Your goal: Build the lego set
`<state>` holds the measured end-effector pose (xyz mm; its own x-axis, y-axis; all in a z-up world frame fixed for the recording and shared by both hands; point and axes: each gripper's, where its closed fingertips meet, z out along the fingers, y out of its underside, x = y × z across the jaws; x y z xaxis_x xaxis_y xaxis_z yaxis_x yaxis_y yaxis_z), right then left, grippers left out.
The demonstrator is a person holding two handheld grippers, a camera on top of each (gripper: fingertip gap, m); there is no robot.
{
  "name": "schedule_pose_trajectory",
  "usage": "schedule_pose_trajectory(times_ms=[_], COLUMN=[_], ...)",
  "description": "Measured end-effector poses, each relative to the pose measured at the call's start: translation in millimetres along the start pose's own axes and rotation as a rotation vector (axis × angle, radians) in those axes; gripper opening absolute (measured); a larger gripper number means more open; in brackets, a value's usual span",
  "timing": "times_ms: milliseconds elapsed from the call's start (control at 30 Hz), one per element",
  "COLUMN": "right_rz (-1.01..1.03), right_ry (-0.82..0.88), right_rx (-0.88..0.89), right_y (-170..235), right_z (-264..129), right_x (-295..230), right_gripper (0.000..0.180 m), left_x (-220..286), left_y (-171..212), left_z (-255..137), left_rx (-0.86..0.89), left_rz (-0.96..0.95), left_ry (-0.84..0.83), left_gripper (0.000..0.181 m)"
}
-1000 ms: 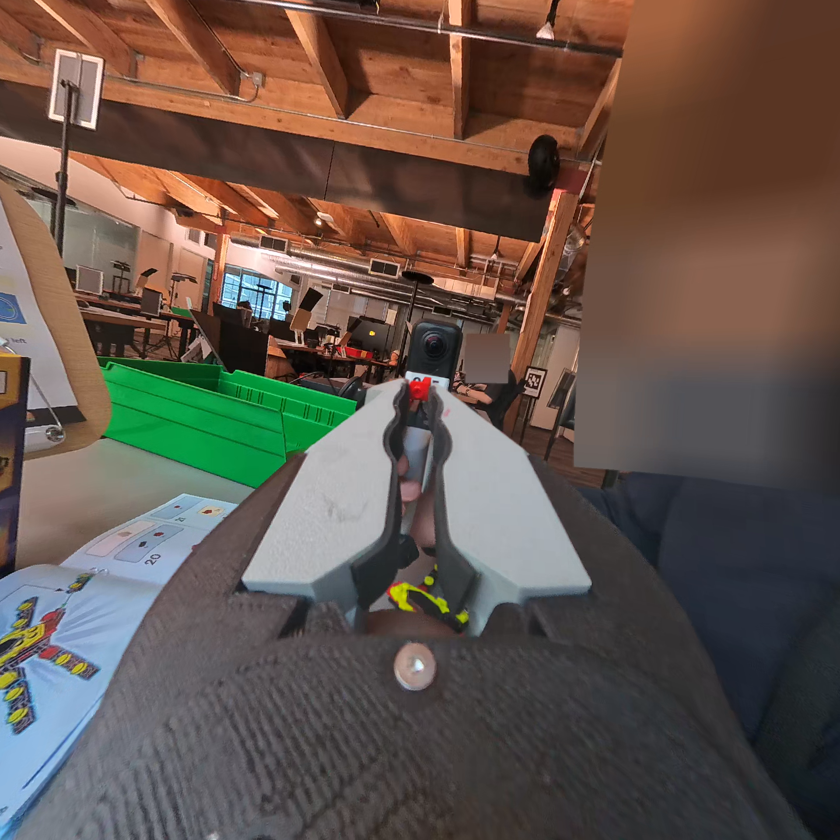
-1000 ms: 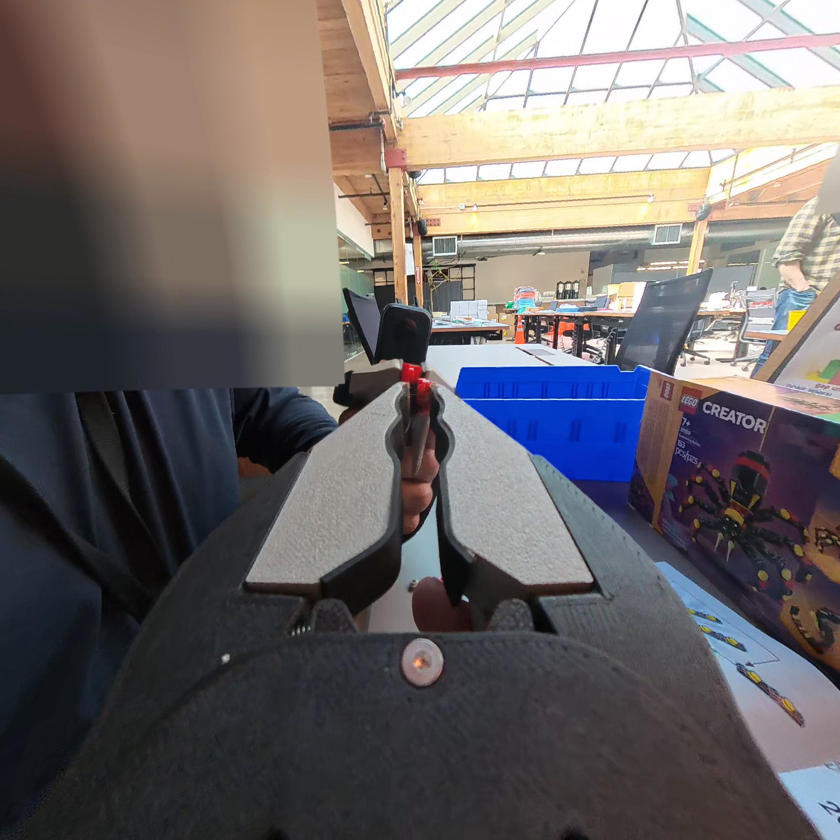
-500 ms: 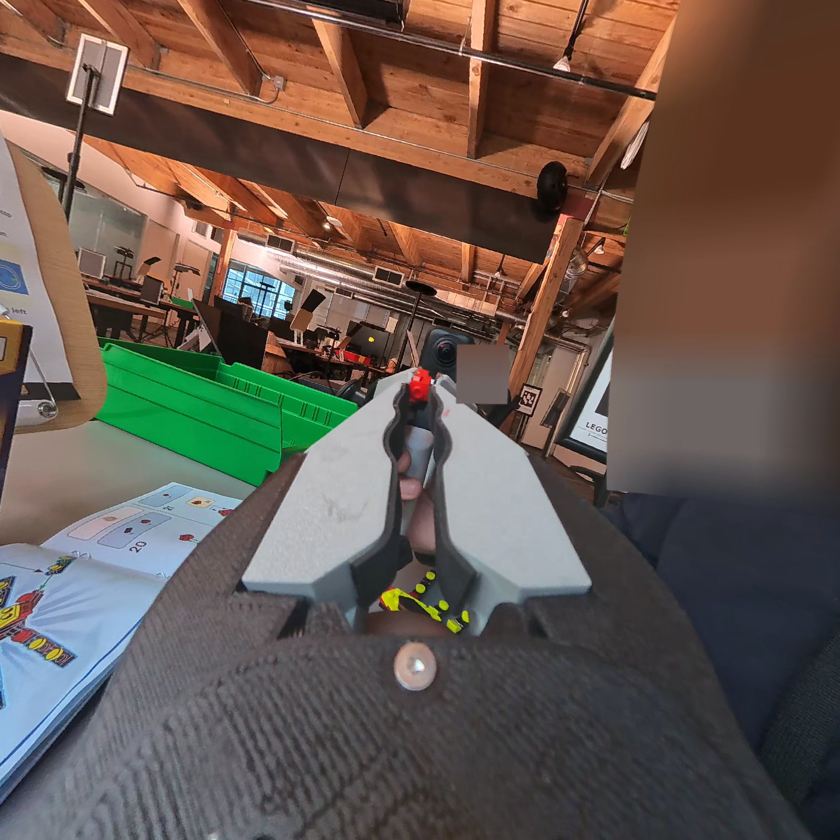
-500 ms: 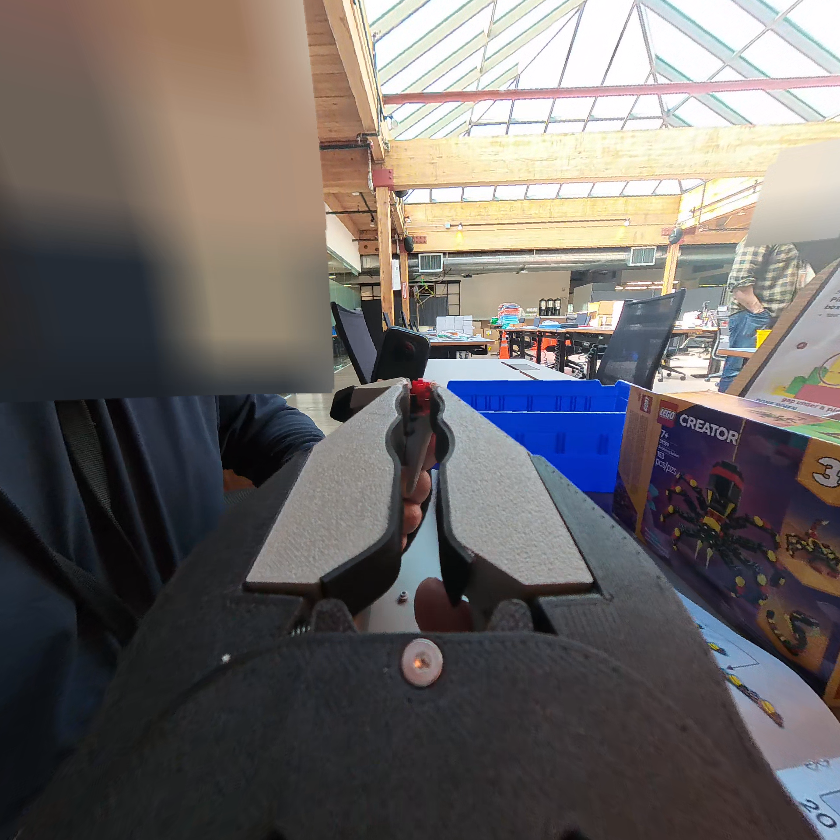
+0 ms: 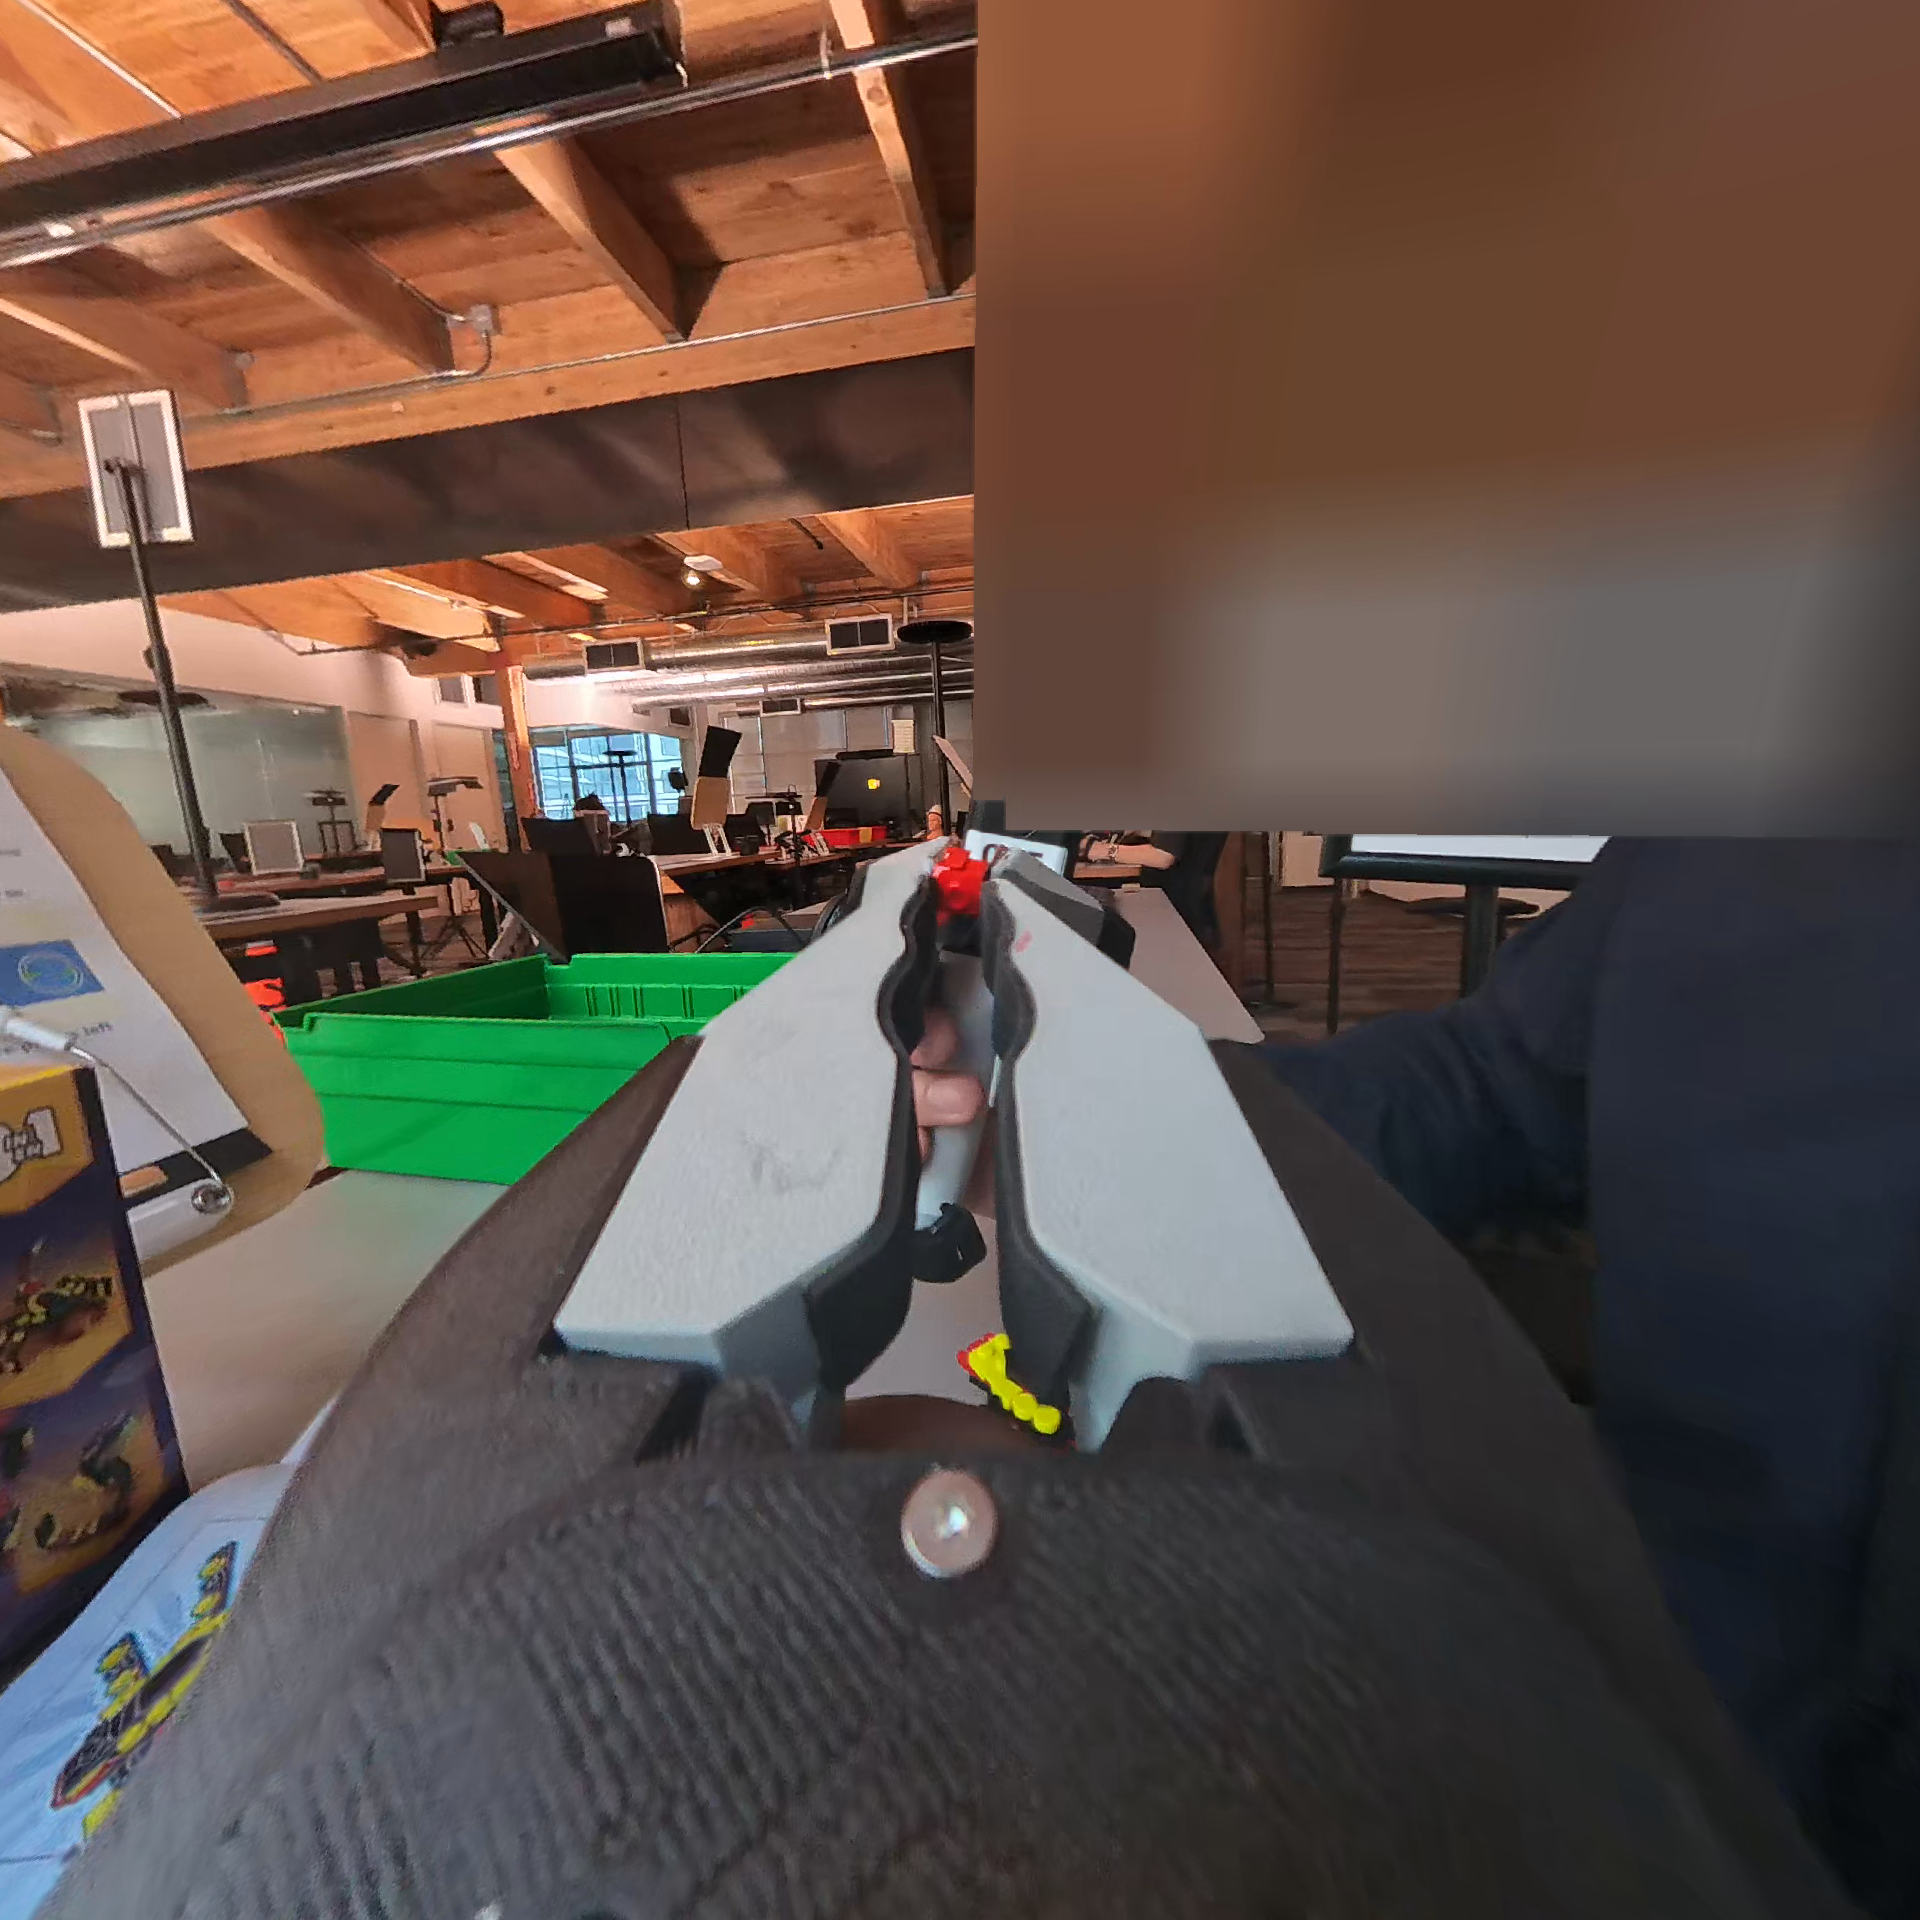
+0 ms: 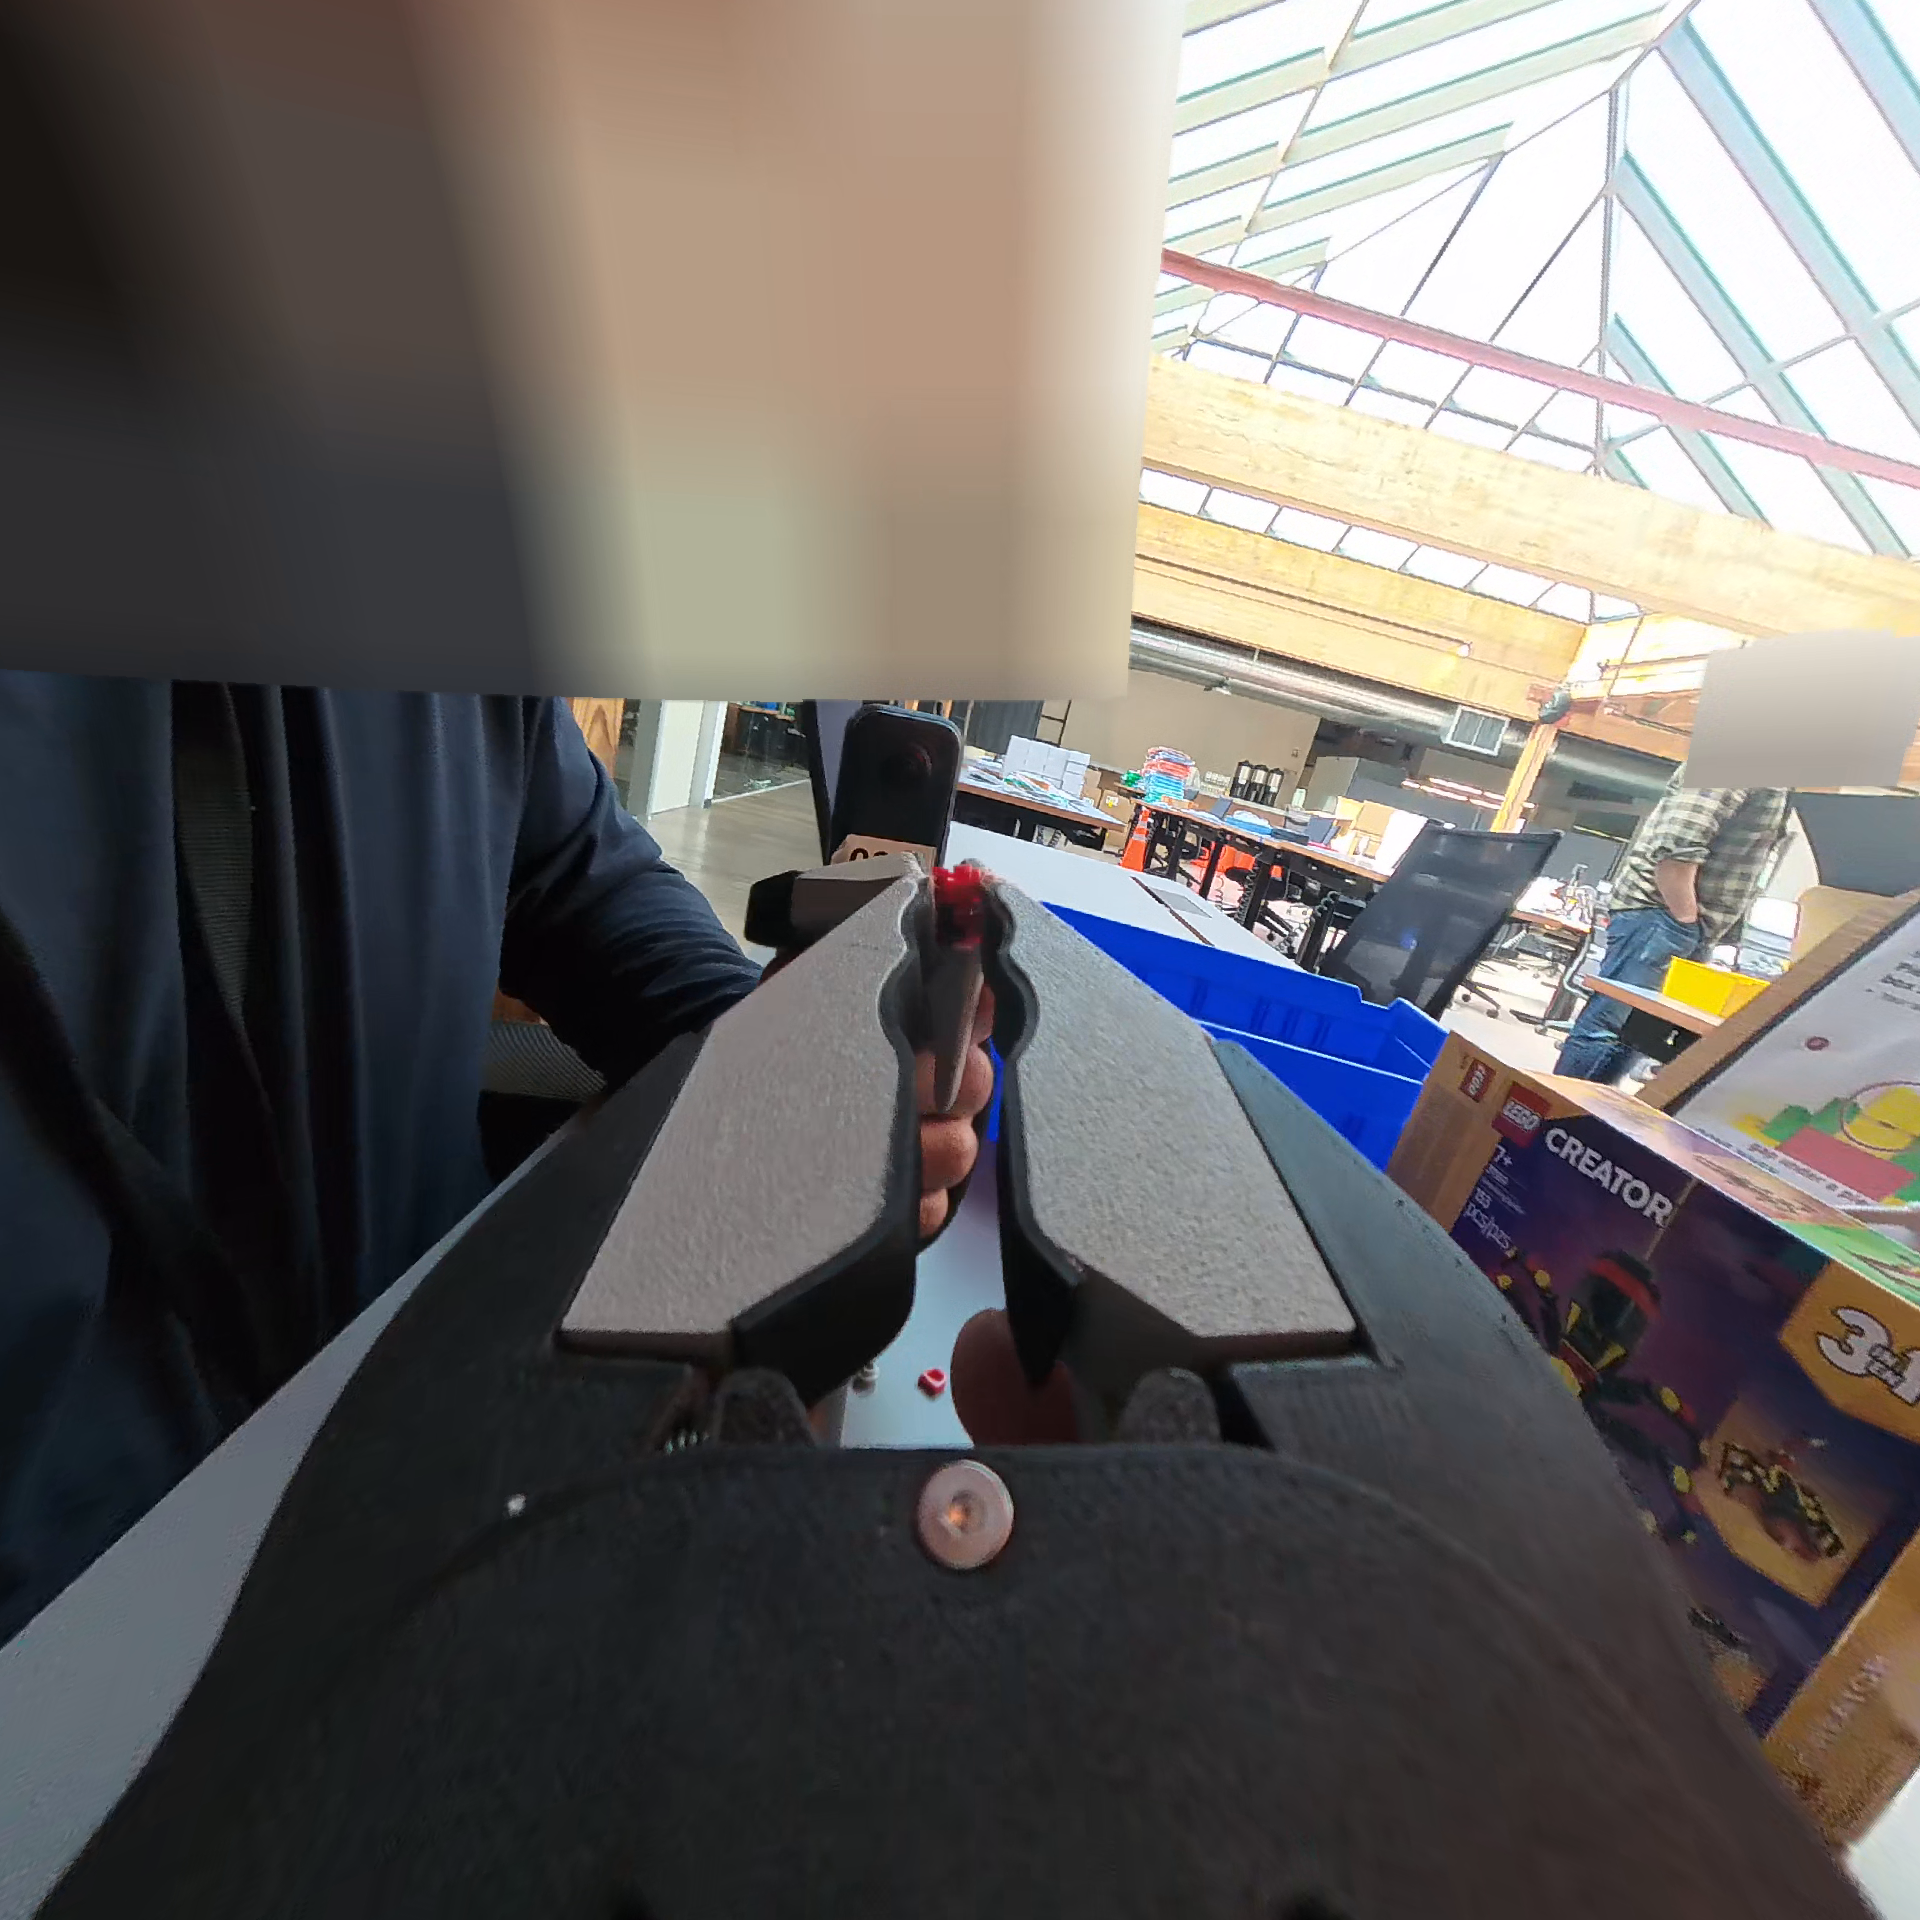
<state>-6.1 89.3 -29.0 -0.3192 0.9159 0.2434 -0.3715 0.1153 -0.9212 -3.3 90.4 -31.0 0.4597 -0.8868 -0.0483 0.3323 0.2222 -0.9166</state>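
Both grippers are raised above the table and meet tip to tip, facing each other. My left gripper [image 5: 958, 896] is shut on a small red lego piece [image 5: 956, 891]. My right gripper [image 6: 956, 902] is shut on a small red lego piece [image 6: 954, 900] too. The opposite gripper shows just behind each set of tips. Whether the two red pieces are joined I cannot tell. A black and yellow lego part [image 5: 1013, 1387] lies on the table under the left gripper. A tiny red piece [image 6: 932, 1380] lies on the table under the right gripper.
A green bin [image 5: 499, 1049] stands at the far left, a blue bin [image 6: 1278, 1013] at the far right. The lego set box [image 6: 1704, 1340] stands at the right, an instruction booklet [image 5: 94, 1704] lies at the lower left. A person in a dark top sits close by. Only a small space, under 4 cm, lies between the two pairs of fingers.
Both grippers have tilted and swung while staying tip to tip, so the background has shifted in both views. Both stay shut on the red pieces.
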Motion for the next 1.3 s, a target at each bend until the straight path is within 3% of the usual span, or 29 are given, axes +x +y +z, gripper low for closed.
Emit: schedule_pose_trajectory(times_ms=[700,967,1300], right_rz=[0.008,-0.049,-0.120], right_ry=[-0.103,-0.063,-0.029], right_rx=[0.017,-0.080,-0.117], right_y=[-4,3,5], right_z=[-2,-3,-5], right_x=[-17,-15,-14], right_gripper=[0.006,0.011,0.005], left_x=[17,11,11], left_y=[2,7,11], left_z=[2,1,2], left_rx=[-0.005,-0.025,-0.048], left_rz=[0.003,0.016,0.097], left_ry=[0.062,0.038,0.018], left_gripper=[0.005,0.005,0.005])
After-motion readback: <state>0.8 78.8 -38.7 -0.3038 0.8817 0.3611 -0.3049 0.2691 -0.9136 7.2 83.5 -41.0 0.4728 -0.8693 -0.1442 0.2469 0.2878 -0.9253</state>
